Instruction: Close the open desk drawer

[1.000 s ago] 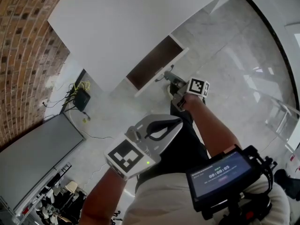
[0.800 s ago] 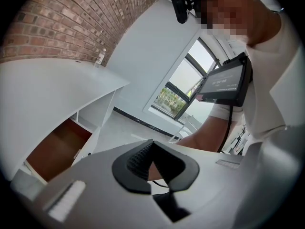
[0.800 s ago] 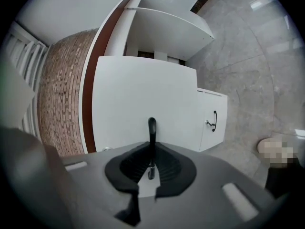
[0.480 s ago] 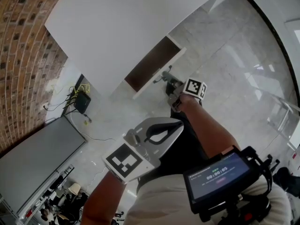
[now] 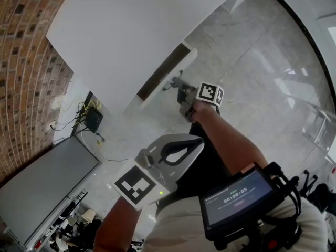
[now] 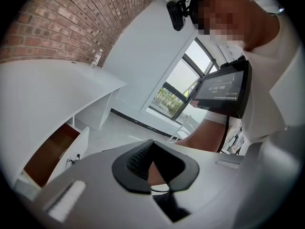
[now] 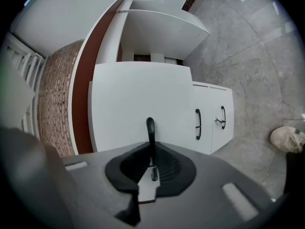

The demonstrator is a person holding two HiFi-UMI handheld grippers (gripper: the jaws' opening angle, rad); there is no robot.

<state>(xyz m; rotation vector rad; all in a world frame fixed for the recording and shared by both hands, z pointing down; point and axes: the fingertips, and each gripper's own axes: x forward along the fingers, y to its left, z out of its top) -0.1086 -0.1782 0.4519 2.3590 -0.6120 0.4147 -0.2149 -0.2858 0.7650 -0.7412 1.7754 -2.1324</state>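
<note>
From the head view, the drawer (image 5: pixel 160 83) stands partly out under the white table (image 5: pixel 131 25), right tool (image 5: pixel 177 85) at its front. Left gripper view: left tool (image 6: pixel 152 163) pinched together, empty. Right gripper view: jaws clamp the black handle (image 7: pixel 150 128); a skewed push could jam the drawer.

My right gripper (image 5: pixel 176 84) now further forward, away from my body, arm stretched longer. Drawer handle (image 7: pixel 150 130) between its jaws goes along. Drawer (image 5: pixel 169 76) ahead of it sits deeper in desk (image 5: pixel 121 30); brown gap behind its front narrower than second ago.
</note>
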